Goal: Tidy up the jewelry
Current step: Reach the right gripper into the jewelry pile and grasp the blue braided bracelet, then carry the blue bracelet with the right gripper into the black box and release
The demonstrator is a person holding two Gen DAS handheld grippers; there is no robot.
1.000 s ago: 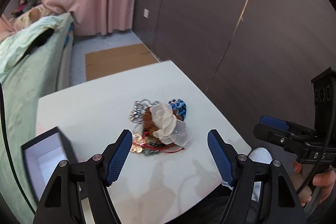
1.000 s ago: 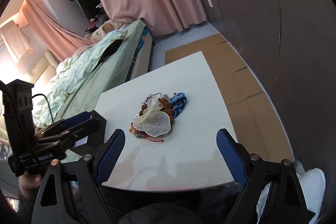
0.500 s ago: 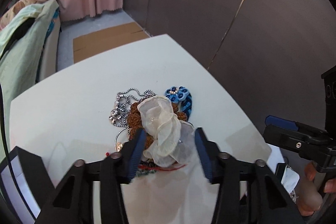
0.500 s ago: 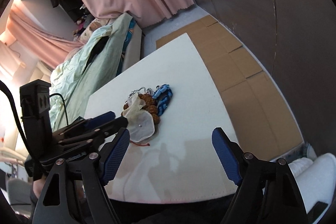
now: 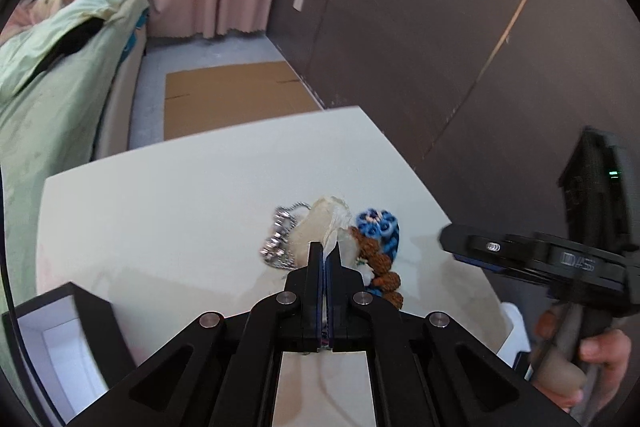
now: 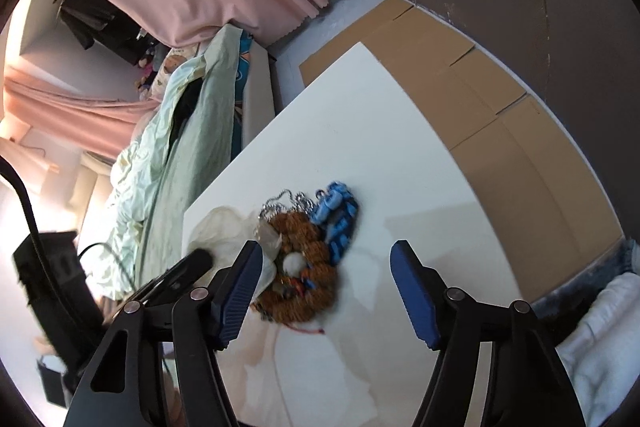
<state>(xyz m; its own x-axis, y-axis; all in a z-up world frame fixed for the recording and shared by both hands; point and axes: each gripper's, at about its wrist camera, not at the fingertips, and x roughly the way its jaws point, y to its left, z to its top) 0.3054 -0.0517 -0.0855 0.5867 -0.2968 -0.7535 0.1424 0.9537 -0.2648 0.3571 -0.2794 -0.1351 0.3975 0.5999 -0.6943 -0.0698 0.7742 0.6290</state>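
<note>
A pile of jewelry lies mid-table: a sheer cream organza piece, a brown bead bracelet, a blue braided piece and a silver chain. My left gripper is shut on the cream organza piece and holds it up off the pile. In the right wrist view the organza is pulled left of the brown beads. My right gripper is open, its fingers either side of the pile, just above it. An open black jewelry box with white lining sits at the table's front left.
The white table stands beside a bed with green bedding on the left and a dark wall on the right. Flattened cardboard lies on the floor beyond the table. Pink curtains hang at the back.
My left gripper closed on the cream organza piece and lifted it to the left. My right gripper moved forward and down over the jewelry pile, still open.
</note>
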